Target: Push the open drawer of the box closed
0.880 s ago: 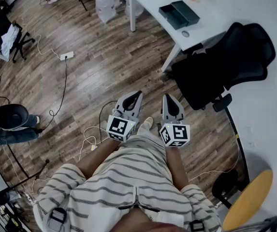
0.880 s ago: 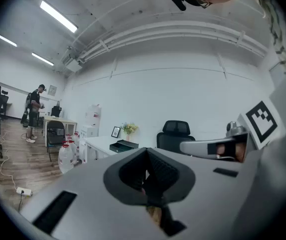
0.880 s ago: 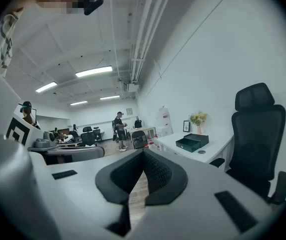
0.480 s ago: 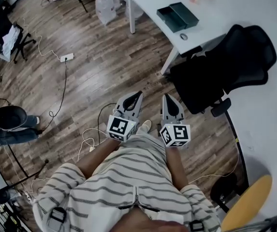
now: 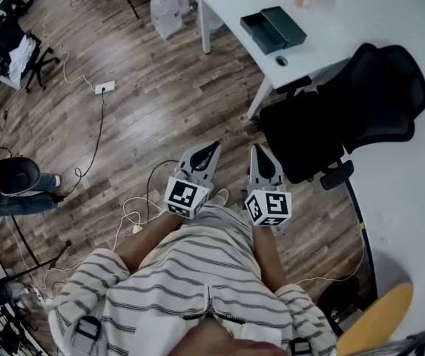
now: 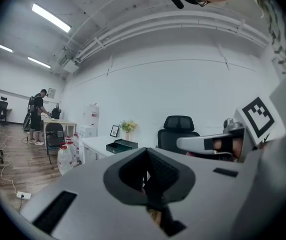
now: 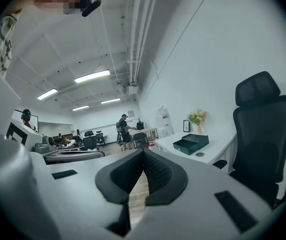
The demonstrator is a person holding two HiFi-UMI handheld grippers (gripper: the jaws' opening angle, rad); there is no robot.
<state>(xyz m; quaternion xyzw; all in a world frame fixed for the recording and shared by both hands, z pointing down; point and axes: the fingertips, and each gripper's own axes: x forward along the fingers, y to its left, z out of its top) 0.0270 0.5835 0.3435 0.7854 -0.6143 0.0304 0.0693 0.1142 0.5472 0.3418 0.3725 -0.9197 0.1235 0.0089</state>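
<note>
Lying well beyond the clenched fingers point(image 6: 167, 174) (both empty), the box point(image 5: 275, 25) tops the desk point(image 5: 338, 17).

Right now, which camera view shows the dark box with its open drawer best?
Head view: the box lies unobstructed, seen from above. Right gripper view shows it side-on; left gripper view, small and distant.

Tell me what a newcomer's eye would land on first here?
The left hand-held gripper and right hand-held gripper, each carrying a black-and-white marker cube, poke out shut and empty over the wooden floor, just ahead of the person's striped shirt. Farther ahead, a dark box with its drawer open sits on the white table, next to a black office chair.
</note>
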